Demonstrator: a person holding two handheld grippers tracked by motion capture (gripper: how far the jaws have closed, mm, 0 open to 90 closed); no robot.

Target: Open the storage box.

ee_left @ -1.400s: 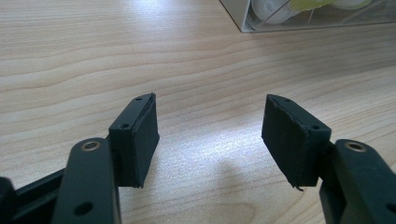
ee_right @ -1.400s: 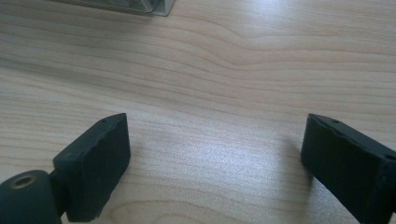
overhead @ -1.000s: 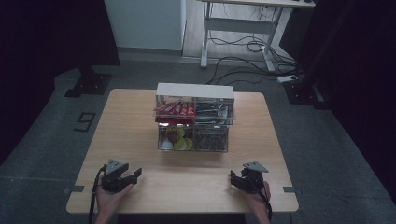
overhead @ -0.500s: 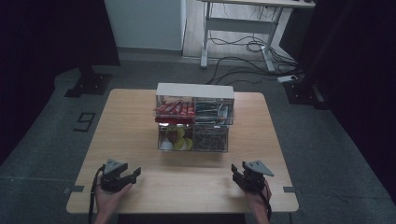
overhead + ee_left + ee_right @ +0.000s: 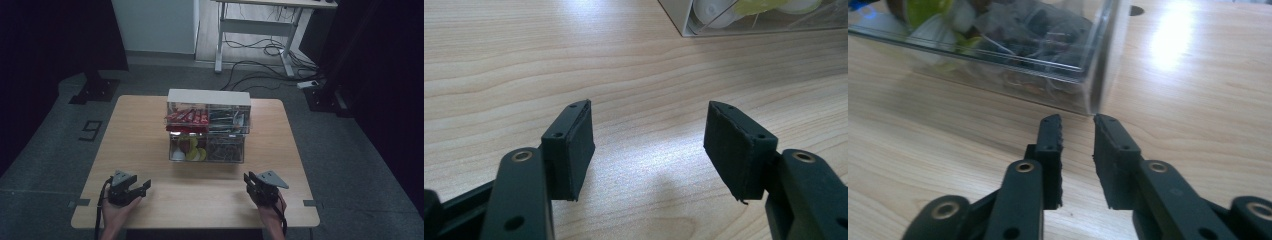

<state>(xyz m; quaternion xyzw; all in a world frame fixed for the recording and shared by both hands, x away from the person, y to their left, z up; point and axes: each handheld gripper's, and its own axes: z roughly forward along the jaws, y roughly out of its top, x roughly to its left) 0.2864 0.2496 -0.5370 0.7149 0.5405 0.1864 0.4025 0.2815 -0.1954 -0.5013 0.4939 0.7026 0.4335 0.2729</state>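
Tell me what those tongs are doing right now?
Left tongs open wide, empty, over bare table. Right tongs nearly closed, empty, facing clear two-tier organizer. Nothing between.

Your left gripper point(image 5: 649, 145) is black, with blocky, rough-faced pads point(image 5: 736, 147), small screws and brass-ringed pivots. Your right gripper point(image 5: 1078, 150) matches it. Each carries a grey three-cornered plate point(image 5: 272, 178) and trails a black cable point(image 5: 98, 210).
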